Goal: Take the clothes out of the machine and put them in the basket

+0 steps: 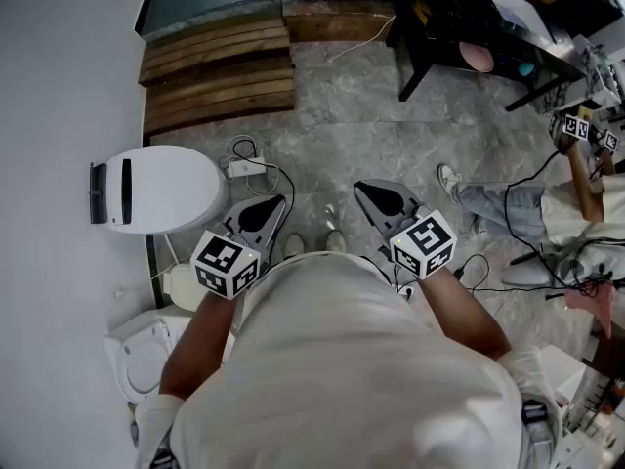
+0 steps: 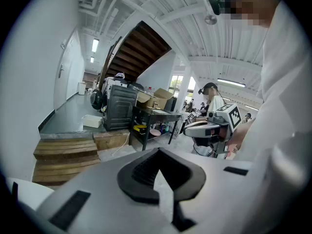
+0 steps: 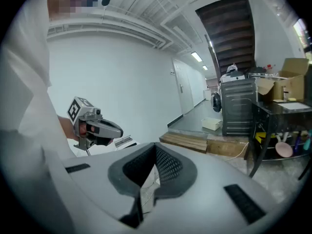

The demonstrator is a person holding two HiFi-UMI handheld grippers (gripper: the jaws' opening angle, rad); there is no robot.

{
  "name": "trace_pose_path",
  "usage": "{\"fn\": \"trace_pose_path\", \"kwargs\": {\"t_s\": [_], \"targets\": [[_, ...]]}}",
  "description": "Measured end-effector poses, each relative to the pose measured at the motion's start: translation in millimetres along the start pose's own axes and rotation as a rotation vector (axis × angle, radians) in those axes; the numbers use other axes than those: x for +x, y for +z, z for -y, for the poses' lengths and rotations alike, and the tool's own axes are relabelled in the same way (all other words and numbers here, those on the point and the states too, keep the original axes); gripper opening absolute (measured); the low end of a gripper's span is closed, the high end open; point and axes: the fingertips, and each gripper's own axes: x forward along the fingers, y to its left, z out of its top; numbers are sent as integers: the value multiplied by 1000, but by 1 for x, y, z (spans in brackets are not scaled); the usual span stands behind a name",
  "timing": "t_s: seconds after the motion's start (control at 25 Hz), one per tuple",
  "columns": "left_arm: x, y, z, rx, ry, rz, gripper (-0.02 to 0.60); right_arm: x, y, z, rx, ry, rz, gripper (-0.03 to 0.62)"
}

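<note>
Inventory, as seen from the head view.

- White machine (image 1: 161,189): rounded shell with a dark bar on top. It stands against the white wall (image 1: 59,86), just left of the left gripper. No clothes can be seen.
- White round container (image 1: 137,355): on the floor beside the person's left arm. Whether it is the basket cannot be told.
- Power strip (image 1: 244,167): lies with looped cables on the floor between the machine and the grippers.
- Wooden steps (image 1: 217,71): beyond the machine.
- Black desk (image 1: 439,37): far right, cluttered.
- Second person (image 1: 527,208): seated at right, well apart.
- Left gripper (image 1: 273,206) and right gripper (image 1: 366,191): held side by side at waist height, apart and tipped slightly downward. Each has its jaws pressed together on nothing.
- Floor (image 1: 391,115): grey mottled stone.
</note>
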Motion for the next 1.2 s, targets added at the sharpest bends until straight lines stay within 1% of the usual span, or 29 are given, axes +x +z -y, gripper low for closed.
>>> {"fn": "trace_pose_path", "kwargs": {"t_s": [0.2, 0.32, 0.52, 0.68, 0.76, 0.92, 1.08, 1.2], "targets": [[31, 10, 20, 8, 11, -3, -5, -18, -4, 32, -5, 14, 5, 3], [42, 10, 27, -7, 29, 5, -5, -22, -12, 45, -5, 31, -1, 3], [52, 13, 32, -30, 58, 8, -5, -25, -14, 62, 7, 35, 1, 3], [57, 17, 28, -37, 74, 12, -5, -18, -11, 76, 0, 37, 24, 4], [59, 18, 23, -42, 77, 11, -5, -11, -8, 80, 3, 40, 31, 7], [65, 21, 2, -57, 75, 12, -5, 11, -2, 92, 15, 22, 32, 74], [74, 26, -29, -68, 58, 18, -5, 41, 6, 105, 29, 7, 25, 81], [83, 39, -66, -82, 40, 27, -5, 73, 16, 122, 35, -18, 8, 81]]}}
